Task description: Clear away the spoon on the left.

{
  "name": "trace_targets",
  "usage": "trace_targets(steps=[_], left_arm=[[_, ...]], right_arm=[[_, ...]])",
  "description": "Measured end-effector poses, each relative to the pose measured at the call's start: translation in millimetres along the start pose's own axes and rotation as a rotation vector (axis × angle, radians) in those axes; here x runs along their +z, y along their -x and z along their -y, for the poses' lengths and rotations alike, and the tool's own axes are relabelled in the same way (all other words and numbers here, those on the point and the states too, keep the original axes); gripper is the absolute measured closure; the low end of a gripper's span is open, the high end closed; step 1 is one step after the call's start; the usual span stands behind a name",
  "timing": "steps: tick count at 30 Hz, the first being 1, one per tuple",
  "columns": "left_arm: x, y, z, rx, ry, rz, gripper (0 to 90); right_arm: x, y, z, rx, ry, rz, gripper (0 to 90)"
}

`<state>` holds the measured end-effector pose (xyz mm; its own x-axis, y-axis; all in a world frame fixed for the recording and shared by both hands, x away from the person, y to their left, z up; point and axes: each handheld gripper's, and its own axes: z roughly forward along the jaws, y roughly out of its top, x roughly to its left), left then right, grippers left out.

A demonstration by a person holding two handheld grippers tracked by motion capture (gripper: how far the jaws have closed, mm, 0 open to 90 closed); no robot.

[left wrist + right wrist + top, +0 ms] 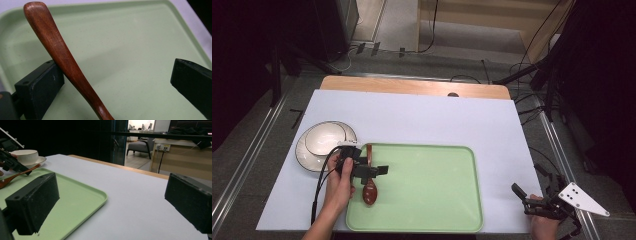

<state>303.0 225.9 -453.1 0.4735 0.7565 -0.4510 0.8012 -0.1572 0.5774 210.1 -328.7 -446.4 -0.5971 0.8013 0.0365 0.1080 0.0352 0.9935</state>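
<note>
A brown wooden spoon [370,189] lies at the left end of the pale green tray [432,190], bowl towards me, handle pointing away. My left gripper [371,163] hovers over the handle with its jaws wide apart. In the left gripper view the spoon handle [62,57] runs slantwise between the jaws, close against the left pad [42,87] and far from the right one, so nothing is clamped by my left gripper [116,72]. My right gripper [528,184] rests off the tray at the table's front right corner. In its own view the right gripper [112,202] is open and empty.
A white bowl [326,139] on a saucer stands left of the tray, just beyond my left hand. White sheet [432,120] covers the table, with a wooden edge at the back. The right gripper view shows the bowl [25,156], spoon [15,176] and tray rim [100,200].
</note>
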Motion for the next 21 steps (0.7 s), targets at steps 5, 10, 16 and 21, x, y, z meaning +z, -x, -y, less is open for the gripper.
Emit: trace_targets(steps=[5, 10, 16, 21], left_arm=[[1.4, 3.1, -0.4, 0.032, -0.022, -0.045, 0.0], [3.4, 5.1, 0.8, 0.064, -0.034, -0.084, 0.0], [-0.3, 7.0, 1.5, 0.084, -0.012, -0.069, 0.0], [-5.3, 7.9, 2.6, 0.096, 0.033, -0.032, 0.0]], right_arm=[[-0.2, 0.5, -0.1, -0.003, 0.003, 0.0, 0.0], [-0.8, 0.2, 0.1, 0.005, 0.003, 0.0, 0.0], [-0.9, 0.2, 0.1, 0.005, 0.003, -0.001, 0.0], [-1.1, 0.4, 0.0, 0.007, 0.002, 0.0, 0.0]])
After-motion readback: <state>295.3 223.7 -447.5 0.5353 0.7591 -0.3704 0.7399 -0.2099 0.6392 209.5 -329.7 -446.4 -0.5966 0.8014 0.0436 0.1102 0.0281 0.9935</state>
